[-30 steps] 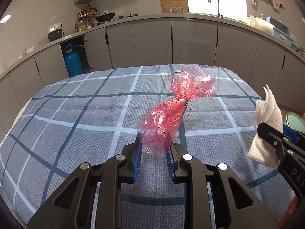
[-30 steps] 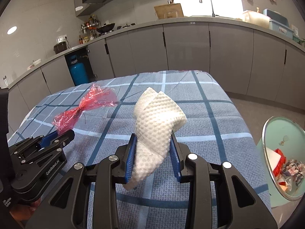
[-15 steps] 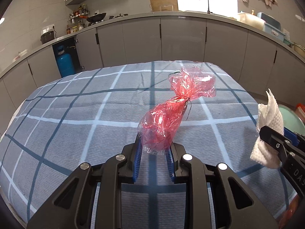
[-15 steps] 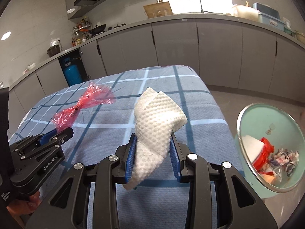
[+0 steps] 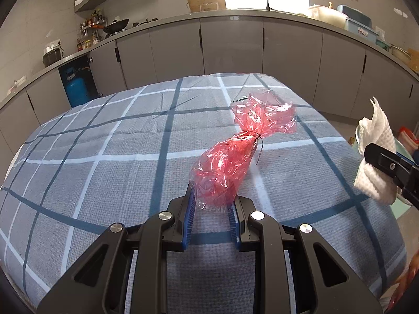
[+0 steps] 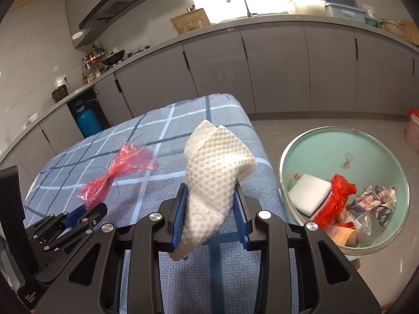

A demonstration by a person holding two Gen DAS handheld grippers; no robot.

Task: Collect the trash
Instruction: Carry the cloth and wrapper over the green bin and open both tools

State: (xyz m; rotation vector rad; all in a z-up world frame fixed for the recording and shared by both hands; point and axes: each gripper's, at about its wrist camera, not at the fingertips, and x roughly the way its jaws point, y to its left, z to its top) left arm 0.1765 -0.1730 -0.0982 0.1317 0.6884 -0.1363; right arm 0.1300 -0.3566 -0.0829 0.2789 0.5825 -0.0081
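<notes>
The left gripper (image 5: 212, 204) has its blue-padded fingers (image 5: 189, 214) clamped on the lower end of a crinkled red cellophane wrapper (image 5: 235, 157) tied at the waist, held above the blue-grey checked worktop (image 5: 104, 157). The right gripper (image 6: 210, 209) has its fingers clamped on a folded white dimpled paper towel (image 6: 213, 172). At three o'clock of it stands a round pale-green trash bin (image 6: 366, 146), holding a white sponge (image 6: 309, 193) and red plastic (image 6: 335, 198).
</notes>
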